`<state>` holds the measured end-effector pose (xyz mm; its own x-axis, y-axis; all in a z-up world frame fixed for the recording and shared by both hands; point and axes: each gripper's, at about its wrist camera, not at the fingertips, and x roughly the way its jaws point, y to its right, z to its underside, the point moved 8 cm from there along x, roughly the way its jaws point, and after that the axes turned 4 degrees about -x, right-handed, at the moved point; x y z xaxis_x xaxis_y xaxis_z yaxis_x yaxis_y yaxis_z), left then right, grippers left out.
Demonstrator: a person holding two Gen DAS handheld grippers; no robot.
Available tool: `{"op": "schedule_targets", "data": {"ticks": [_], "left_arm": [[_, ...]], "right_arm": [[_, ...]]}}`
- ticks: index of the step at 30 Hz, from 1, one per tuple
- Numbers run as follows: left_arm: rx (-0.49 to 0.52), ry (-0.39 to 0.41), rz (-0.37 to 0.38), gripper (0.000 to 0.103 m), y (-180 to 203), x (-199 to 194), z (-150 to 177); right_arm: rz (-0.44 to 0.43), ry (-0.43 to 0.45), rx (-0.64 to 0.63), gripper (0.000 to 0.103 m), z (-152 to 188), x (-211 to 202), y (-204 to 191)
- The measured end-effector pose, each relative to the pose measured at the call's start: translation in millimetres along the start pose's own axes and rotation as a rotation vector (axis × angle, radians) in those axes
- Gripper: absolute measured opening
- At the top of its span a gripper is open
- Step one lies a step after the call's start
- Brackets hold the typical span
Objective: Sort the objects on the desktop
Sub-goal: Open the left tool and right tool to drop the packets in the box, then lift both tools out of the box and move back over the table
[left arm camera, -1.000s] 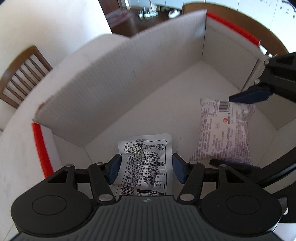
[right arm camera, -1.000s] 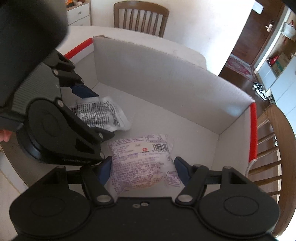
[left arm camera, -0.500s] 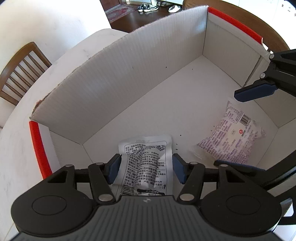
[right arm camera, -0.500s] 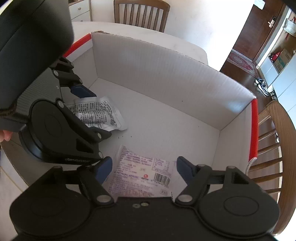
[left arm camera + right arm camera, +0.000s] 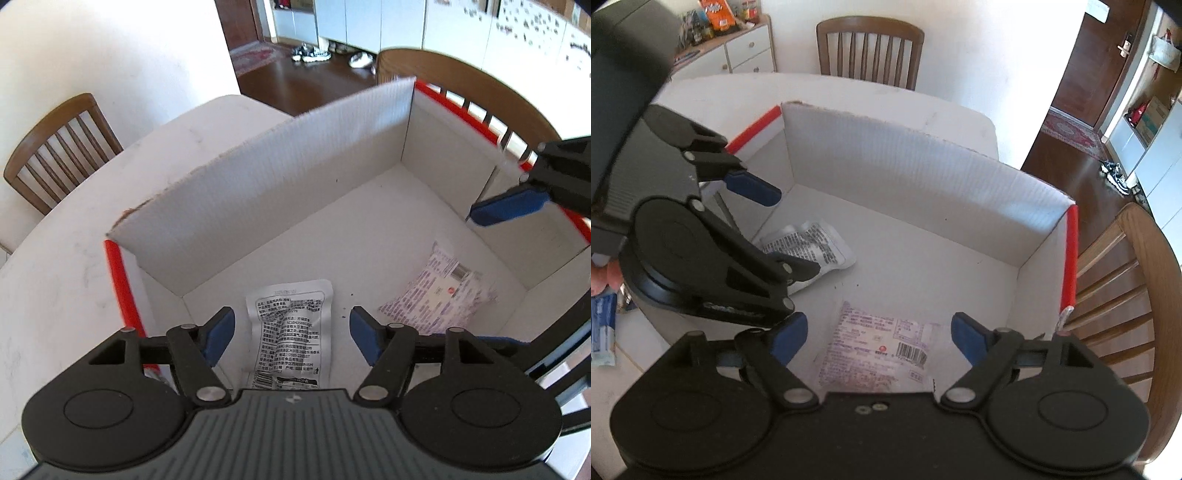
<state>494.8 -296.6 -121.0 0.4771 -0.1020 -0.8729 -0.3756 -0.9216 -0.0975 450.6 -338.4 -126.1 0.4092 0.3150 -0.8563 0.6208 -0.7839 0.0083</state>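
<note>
A white cardboard box (image 5: 280, 173) with red-taped edges stands on the white table; it also shows in the right wrist view (image 5: 923, 177). A silver snack packet (image 5: 290, 328) lies flat on its floor, also in the right wrist view (image 5: 812, 240). A pale purple-printed packet (image 5: 439, 291) lies to its right, also in the right wrist view (image 5: 879, 350). My left gripper (image 5: 290, 334) is open and empty above the silver packet. My right gripper (image 5: 879, 336) is open and empty above the purple packet.
Wooden chairs stand around the table (image 5: 55, 147), (image 5: 461, 88), (image 5: 868, 48), (image 5: 1126, 288). A blue-and-white packet (image 5: 602, 332) lies on the table left of the box. A cabinet with clutter (image 5: 731, 44) stands at the back.
Both grippers have risen and pulled back from the box. The purple packet dropped from the right gripper onto the box floor. The left gripper has opened wider above the silver packet.
</note>
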Motion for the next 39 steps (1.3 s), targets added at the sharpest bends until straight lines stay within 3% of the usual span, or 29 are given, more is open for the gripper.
{"op": "schedule_targets", "data": {"ticks": [5, 9, 24, 26, 30, 39], "left_arm": [[-0.027, 0.045, -0.018, 0.069, -3, -18, 3], [-0.055, 0.096, -0.021, 0.078, -11, -30, 4], [-0.127, 0.213, -0.023, 0.084, -20, -74, 22], [-0.134, 0.232, -0.020, 0.086, -21, -81, 26], [-0.147, 0.269, -0.005, 0.100, -23, -97, 35], [-0.151, 0.338, 0.018, 0.102, -45, -137, 67]], "right_arm": [[-0.014, 0.044, 0.001, 0.089, -2, -12, -4], [-0.028, 0.071, 0.032, 0.091, -1, -21, -1], [-0.034, 0.171, 0.077, 0.098, 4, -55, -13], [-0.030, 0.181, 0.084, 0.098, 6, -60, -16], [-0.019, 0.201, 0.106, 0.099, 7, -67, -25], [0.059, 0.260, 0.135, 0.099, 8, -87, -60]]}}
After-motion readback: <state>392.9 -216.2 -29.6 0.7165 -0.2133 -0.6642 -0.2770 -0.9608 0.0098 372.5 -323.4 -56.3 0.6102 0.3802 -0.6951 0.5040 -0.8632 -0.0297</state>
